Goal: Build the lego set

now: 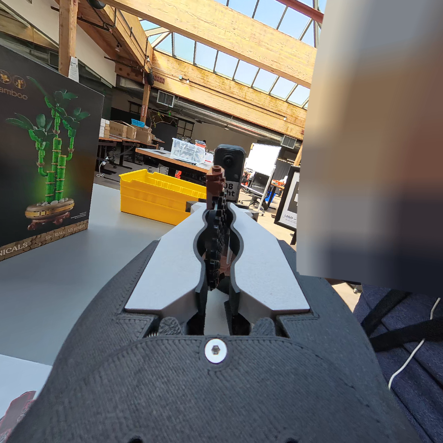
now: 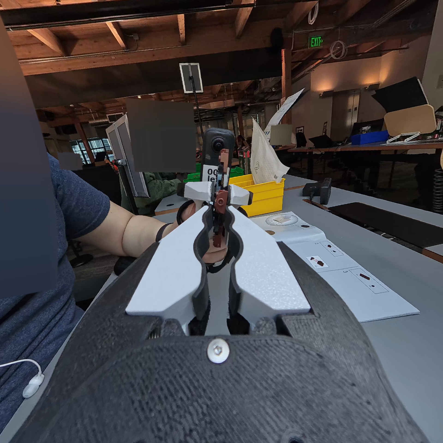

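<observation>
A small lego assembly, a black studded plate (image 1: 217, 239) seen edge-on with reddish-brown pieces (image 1: 215, 178) at its top, is held in the air between the two grippers, which face each other. My left gripper (image 1: 217, 211) is shut on the plate. My right gripper (image 2: 219, 213) is closed on the same assembly (image 2: 220, 202) from the opposite side, with brown pieces (image 2: 217, 239) showing between its fingers. The left gripper's white fingers (image 2: 197, 191) show just beyond it in the right wrist view. In the left wrist view, the right gripper's camera (image 1: 230, 163) rises behind the assembly.
The lego set box (image 1: 45, 148) stands on the grey table (image 1: 60, 275) at left. A yellow bin (image 1: 158, 199) sits behind; it also shows in the right wrist view (image 2: 263, 194) with a white bag (image 2: 263, 153). An open instruction booklet (image 2: 335, 263) lies at right. A person's arm (image 2: 134, 230) is at left. Less than 4 cm separates the two grippers' tips.
</observation>
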